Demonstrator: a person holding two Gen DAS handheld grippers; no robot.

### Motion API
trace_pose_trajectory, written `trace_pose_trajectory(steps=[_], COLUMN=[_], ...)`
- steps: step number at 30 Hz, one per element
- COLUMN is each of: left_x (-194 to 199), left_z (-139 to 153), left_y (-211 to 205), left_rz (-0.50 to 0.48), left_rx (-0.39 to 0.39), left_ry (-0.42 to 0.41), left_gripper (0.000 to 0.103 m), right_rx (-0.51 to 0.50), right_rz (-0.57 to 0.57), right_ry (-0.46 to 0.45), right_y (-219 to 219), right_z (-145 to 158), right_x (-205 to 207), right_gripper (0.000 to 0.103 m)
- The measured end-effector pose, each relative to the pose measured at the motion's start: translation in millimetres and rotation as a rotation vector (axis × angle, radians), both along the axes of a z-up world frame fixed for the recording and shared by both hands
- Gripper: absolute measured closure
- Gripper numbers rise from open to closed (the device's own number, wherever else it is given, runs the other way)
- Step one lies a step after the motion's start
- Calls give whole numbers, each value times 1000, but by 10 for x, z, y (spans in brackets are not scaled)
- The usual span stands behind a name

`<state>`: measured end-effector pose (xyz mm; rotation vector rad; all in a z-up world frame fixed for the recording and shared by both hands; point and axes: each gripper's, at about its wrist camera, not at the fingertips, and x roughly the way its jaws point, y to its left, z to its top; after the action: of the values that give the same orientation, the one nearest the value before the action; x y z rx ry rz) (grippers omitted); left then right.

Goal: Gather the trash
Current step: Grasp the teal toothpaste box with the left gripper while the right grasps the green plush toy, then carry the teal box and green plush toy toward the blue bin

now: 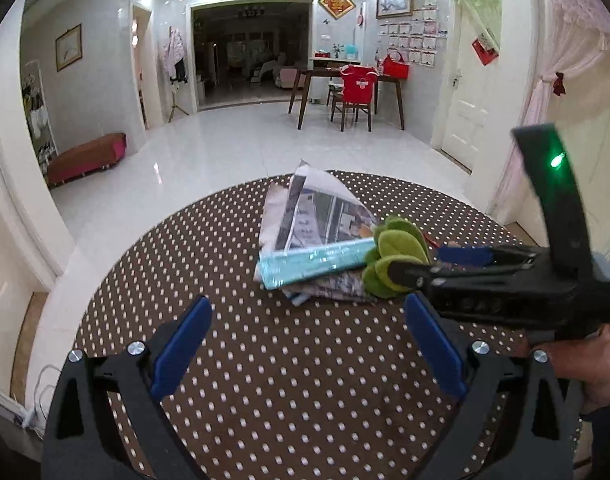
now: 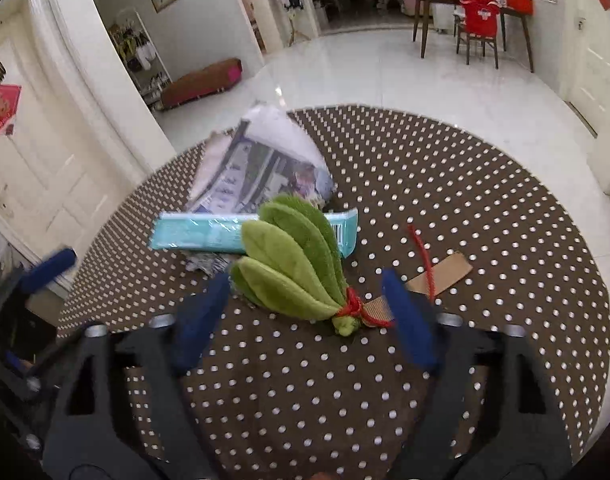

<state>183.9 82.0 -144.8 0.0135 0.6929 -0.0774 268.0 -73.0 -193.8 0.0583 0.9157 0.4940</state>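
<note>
A folded newspaper (image 1: pixel 321 208) lies on the round brown polka-dot table (image 1: pixel 265 380), with a teal wrapper (image 1: pixel 317 262) across it. A green plush leaf bunch (image 2: pixel 293 264) tied with red string lies against the wrapper, and a cardboard strip (image 2: pixel 445 274) lies to its right. My left gripper (image 1: pixel 307 330) is open and empty, short of the newspaper. My right gripper (image 2: pixel 305 312) is open, its blue fingers either side of the plush bunch's stem. It also shows in the left wrist view (image 1: pixel 417 264), reaching in from the right.
The table's far edge (image 2: pixel 385 110) drops to a white tiled floor. A dining table with a red-covered chair (image 1: pixel 357 88) stands far behind, and a low bench (image 1: pixel 87 158) stands at the left wall.
</note>
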Motion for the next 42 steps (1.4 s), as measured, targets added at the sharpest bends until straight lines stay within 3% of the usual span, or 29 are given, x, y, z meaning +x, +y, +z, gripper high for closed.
trace_pose_trajectory(steps=[4, 12, 17, 18, 19, 21, 23, 24, 29, 35, 42], left_x=[187, 670, 851, 889, 930, 992, 1020, 1026, 1012, 814, 672], left_z=[-5, -134, -270, -308, -332, -405, -407, -401, -325, -136, 76], left_y=[-67, -248, -374, -398, -412, -459, -472, -475, -434, -416, -671], left_rz=[-55, -230, -296, -312, -325, -358, -374, -383, -352, -322, -311], left_rx=[67, 226, 273, 269, 264, 253, 224, 207, 154, 80, 9], left_ry=[1, 41, 89, 106, 121, 175, 187, 194, 205, 160, 108], left_gripper=[8, 8, 8, 14, 31, 50, 59, 72, 76, 76, 76], right_rx=[9, 67, 81, 87, 90, 93, 96, 97, 107, 128, 172], right_rz=[6, -86, -131, -141, -148, -160, -168, -170, -178, -201, -234], right_ry=[21, 15, 17, 19, 20, 20, 18, 18, 10, -1, -38], right_y=[-40, -634, -912, -960, -993, -1035, -1078, -1097, -1210, -1457, -1852], right_z=[-38, 151, 201, 204, 203, 208, 216, 226, 276, 344, 535], right_x=[11, -173, -249, -260, -272, -276, -279, -280, -296, -330, -430], right_gripper=[83, 85, 85, 85, 85, 85, 85, 85, 85, 85, 85])
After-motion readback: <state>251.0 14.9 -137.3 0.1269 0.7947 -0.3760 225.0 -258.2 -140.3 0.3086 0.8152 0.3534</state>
